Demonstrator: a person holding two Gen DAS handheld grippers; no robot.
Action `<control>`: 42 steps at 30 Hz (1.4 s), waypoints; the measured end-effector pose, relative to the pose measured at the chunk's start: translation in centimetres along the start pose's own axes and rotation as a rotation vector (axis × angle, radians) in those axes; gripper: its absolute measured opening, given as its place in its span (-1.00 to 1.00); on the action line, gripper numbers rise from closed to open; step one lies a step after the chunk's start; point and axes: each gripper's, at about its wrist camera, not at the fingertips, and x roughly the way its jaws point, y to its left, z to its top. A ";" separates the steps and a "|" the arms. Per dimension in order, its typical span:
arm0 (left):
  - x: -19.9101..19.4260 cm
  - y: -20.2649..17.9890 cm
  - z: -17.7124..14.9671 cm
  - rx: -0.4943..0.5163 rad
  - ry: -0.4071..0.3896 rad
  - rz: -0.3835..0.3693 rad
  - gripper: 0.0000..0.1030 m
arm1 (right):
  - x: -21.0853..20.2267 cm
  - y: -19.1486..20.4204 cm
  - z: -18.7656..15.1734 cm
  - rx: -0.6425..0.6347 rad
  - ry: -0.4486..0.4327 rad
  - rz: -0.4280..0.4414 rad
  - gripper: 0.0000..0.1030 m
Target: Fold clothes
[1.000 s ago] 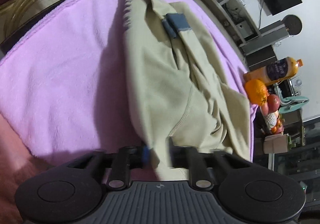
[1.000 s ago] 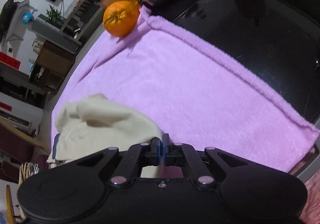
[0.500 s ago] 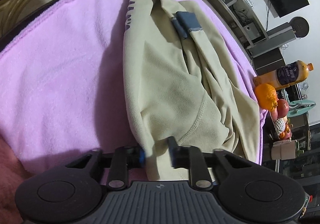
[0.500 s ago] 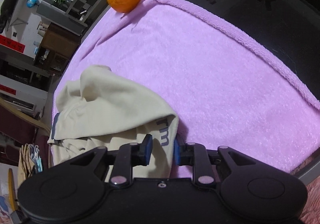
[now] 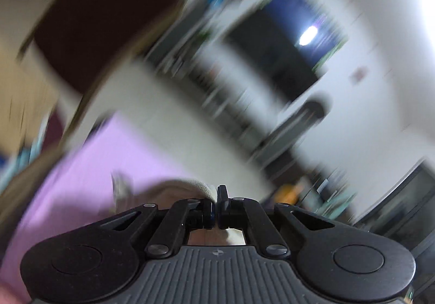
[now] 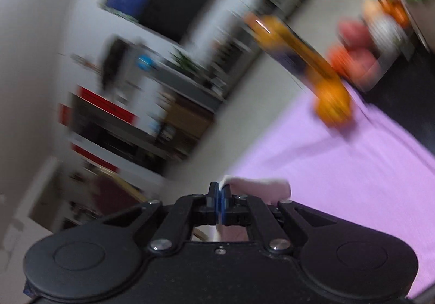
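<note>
Both claws, left [image 5: 216, 202] and right [image 6: 219, 202], pinch beige garment [image 5: 179, 189]; only the right view shows an orange [image 6: 333, 106].

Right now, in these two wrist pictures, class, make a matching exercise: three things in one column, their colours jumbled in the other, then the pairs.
Things:
1. towel
2. garment
3. fruit

Colours:
A. orange
B. beige
C. lilac

Pairs: 1-C, 2-B, 3-A
</note>
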 end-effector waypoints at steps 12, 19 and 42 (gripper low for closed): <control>-11.9 -10.0 2.0 0.199 -0.311 -0.178 -1.00 | -13.0 13.1 0.6 -0.316 -0.287 0.188 -0.97; 0.1 -6.5 3.9 0.212 -0.076 0.067 -0.98 | -4.7 9.4 2.6 -0.248 -0.163 0.022 -0.97; 10.4 4.7 -7.7 0.235 0.066 0.342 -0.96 | 3.4 -4.4 -3.3 -0.332 -0.014 -0.227 -0.97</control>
